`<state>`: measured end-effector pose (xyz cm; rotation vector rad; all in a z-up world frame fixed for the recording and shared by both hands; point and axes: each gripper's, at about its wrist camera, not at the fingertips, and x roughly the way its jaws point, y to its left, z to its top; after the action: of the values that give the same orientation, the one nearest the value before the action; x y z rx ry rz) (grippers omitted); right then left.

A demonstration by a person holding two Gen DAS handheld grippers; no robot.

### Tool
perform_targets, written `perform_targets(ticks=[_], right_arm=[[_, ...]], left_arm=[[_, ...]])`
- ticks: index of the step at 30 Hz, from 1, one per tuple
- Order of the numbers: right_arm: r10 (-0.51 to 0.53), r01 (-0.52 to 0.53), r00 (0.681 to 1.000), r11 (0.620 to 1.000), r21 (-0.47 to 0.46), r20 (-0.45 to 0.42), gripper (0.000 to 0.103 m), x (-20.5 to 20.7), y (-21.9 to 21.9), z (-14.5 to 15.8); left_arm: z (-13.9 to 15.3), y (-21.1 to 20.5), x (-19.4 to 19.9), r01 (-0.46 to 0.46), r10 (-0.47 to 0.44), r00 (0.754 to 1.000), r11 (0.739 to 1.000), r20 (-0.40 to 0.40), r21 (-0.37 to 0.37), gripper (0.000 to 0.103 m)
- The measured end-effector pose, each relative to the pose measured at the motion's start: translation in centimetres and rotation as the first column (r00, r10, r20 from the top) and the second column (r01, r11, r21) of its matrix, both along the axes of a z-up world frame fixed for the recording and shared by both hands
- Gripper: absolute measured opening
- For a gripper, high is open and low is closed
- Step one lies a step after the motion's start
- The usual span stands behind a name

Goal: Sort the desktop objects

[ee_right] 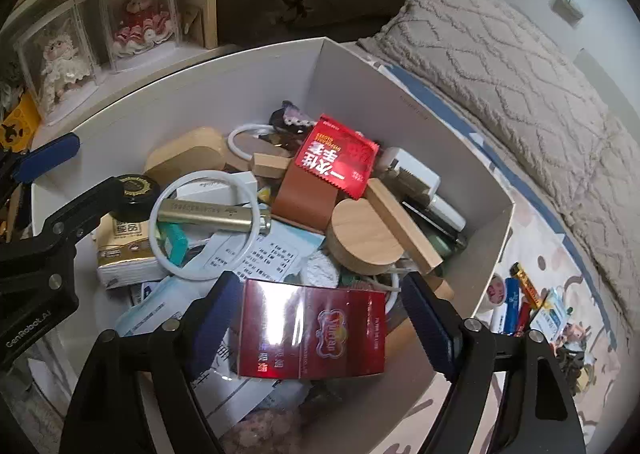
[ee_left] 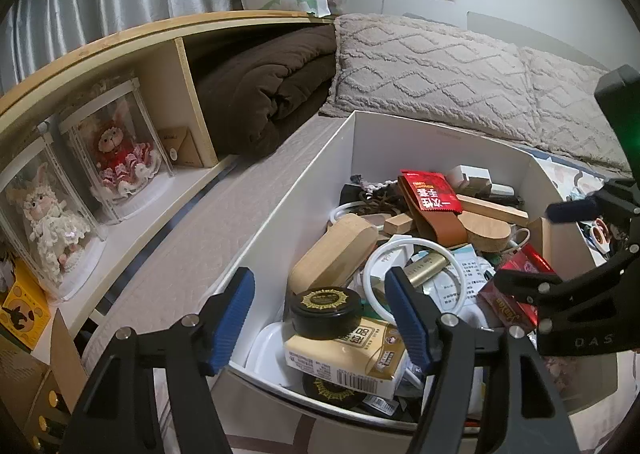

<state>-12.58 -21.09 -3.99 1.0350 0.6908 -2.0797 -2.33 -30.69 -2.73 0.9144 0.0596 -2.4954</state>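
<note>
Box (ee_right: pixel 192 102) is the sorting target, already piled full. Left gripper (ee_left: pixel 324 318) hangs spread over the near-left corner, nothing clamped; black jar (ee_left: pixel 324 308) sits on the tan carton (ee_left: pixel 352 358) between its pads. Right gripper (ee_right: pixel 320 330) spread wide, red pack (ee_right: pixel 312 330) lying free by the near wall. Lift clear without snagging the white ring (ee_right: pixel 204 224).

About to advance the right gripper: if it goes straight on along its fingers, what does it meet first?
Most likely the red box, lying between the open right gripper fingers atop the clutter in the white box. Depth is unclear.
</note>
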Motion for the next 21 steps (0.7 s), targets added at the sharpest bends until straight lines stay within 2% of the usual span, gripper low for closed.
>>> perform_targets(ticks=[4,10,11,14,21], right_arm=[[-0.004,0.004,1.0,1.0,-0.03,-0.011,0.103,-0.2,0.4,0.2],[-0.02,0.019,1.0,0.999,-0.043,-0.018,0.103,-0.6,1.1,0.2],[-0.023,0.022,1.0,0.999,-0.048,-0.02,0.103,-0.7,1.2,0.2],[-0.03,0.028,0.999,0.997,-0.07,-0.025,0.103,-0.7,1.6,0.4],[-0.043,0.036,0.997,0.994,-0.103,-0.065,0.103,-0.3,2.5,0.9]], left_arm=[[0.1,0.2,-0.2,0.007,-0.007,1.0,1.0,-0.006,0.002,0.081],[0.4,0.7,-0.3,0.01,-0.01,1.0,1.0,-0.02,-0.007,0.097],[0.6,0.8,-0.3,0.004,-0.004,1.0,1.0,-0.024,-0.017,0.102],[1.0,0.8,-0.1,-0.049,0.047,0.998,0.997,-0.037,-0.053,0.103],[1.1,-0.3,0.4,-0.096,0.094,0.994,0.995,-0.062,-0.022,0.103]])
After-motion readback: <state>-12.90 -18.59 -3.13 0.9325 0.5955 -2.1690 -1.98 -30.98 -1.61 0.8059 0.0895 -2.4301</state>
